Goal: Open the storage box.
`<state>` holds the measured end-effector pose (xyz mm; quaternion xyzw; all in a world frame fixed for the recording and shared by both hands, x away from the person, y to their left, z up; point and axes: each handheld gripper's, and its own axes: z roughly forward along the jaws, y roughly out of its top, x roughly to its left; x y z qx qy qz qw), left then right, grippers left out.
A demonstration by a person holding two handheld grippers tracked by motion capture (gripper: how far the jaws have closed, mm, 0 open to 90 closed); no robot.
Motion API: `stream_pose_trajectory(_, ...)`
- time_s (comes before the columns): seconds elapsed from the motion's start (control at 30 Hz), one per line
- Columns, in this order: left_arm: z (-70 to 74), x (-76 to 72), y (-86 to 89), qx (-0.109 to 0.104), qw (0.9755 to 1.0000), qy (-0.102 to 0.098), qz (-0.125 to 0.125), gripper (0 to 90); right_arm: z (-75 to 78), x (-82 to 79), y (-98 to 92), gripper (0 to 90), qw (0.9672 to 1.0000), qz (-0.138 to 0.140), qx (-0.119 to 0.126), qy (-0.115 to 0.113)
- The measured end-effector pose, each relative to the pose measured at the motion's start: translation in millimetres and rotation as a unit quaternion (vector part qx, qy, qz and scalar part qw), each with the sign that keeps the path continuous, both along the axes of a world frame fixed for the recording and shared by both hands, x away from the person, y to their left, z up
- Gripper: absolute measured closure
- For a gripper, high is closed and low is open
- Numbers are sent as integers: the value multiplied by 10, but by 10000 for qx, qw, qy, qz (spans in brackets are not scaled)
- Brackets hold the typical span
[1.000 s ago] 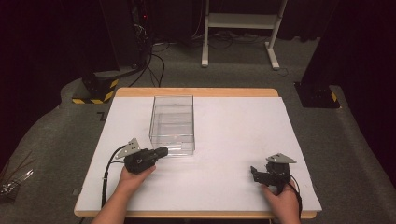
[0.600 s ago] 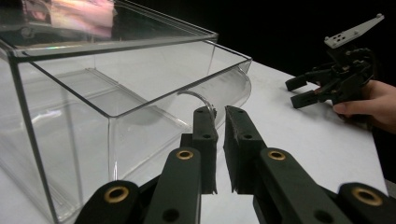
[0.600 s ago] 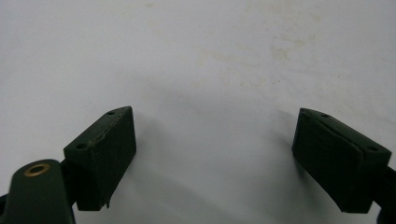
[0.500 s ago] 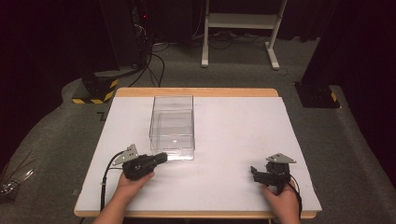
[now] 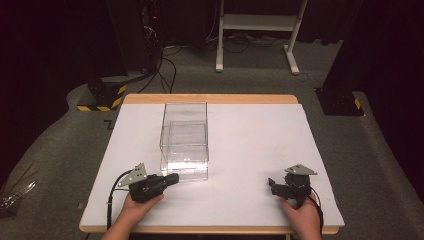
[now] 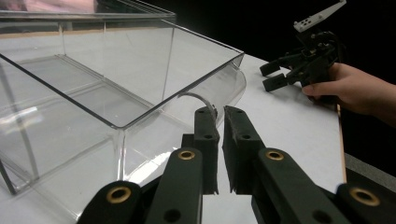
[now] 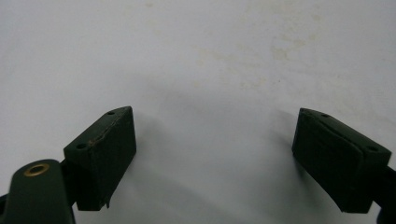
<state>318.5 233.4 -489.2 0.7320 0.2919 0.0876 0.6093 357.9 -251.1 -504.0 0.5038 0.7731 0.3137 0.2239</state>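
Clear acrylic box (image 5: 183, 141) sits on the white counter (image 5: 250, 150), left of centre, long axis running away from the person, open at the top, nothing visible inside. Left tool (image 5: 172, 179) is held low at the box's near end, tip just beside the near right corner; grey three-cornered plate on top, cable looping off toward the counter's left edge. In the left gripper view the left tool (image 6: 220, 122) has its jaws nearly together, a thin slit between the pads, nothing between them; a curved lip or tab on the box's near wall (image 6: 201, 98) sits right behind the tips, cannot tell if touching. Box (image 6: 93, 93) takes up the left of that view, walls clean and transparent. Right tool (image 5: 272, 184) rests near the counter's front right, well apart from the box, pointing left, held by the right hand (image 5: 303, 219). It also shows in the left gripper view at upper right (image 6: 275, 77), jaws spread. In the right gripper view the right tool (image 7: 215, 140) has its jaws wide apart over bare white counter (image 7: 210, 56), nothing held; faint smudges on the surface.
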Motion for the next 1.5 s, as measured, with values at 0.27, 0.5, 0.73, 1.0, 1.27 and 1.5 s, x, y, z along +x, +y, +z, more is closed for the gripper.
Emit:
stream_pose_trajectory(0.27, -8, -164, -18, 89, 9998, 38, -178, 845, 0, -1, 1, 138, 10000, 0, -2, -2)
stream_pose_trajectory(0.5, -6, -285, 4, 98, 9996, 52, -246, 845, 0, -1, 1, 139, 10000, 0, -5, -5)
stream_pose_trajectory(0.73, -8, -346, 33, 93, 9995, 52, -284, 843, 0, -1, 1, 139, 10000, 1, -5, -6)
stream_pose_trajectory(1.0, -12, -373, 48, 72, 9995, 55, -298, 842, 0, -1, 1, 139, 10000, 8, -9, -14)
stream_pose_trajectory(1.27, 45, -419, 101, 127, 9997, 38, -213, 763, 0, -2, 1, 139, 10000, 0, -7, -10)
stream_pose_trajectory(1.5, 171, -479, 253, 0, 9998, -175, 58, 727, 0, -1, 1, 139, 10000, 0, -2, -4)
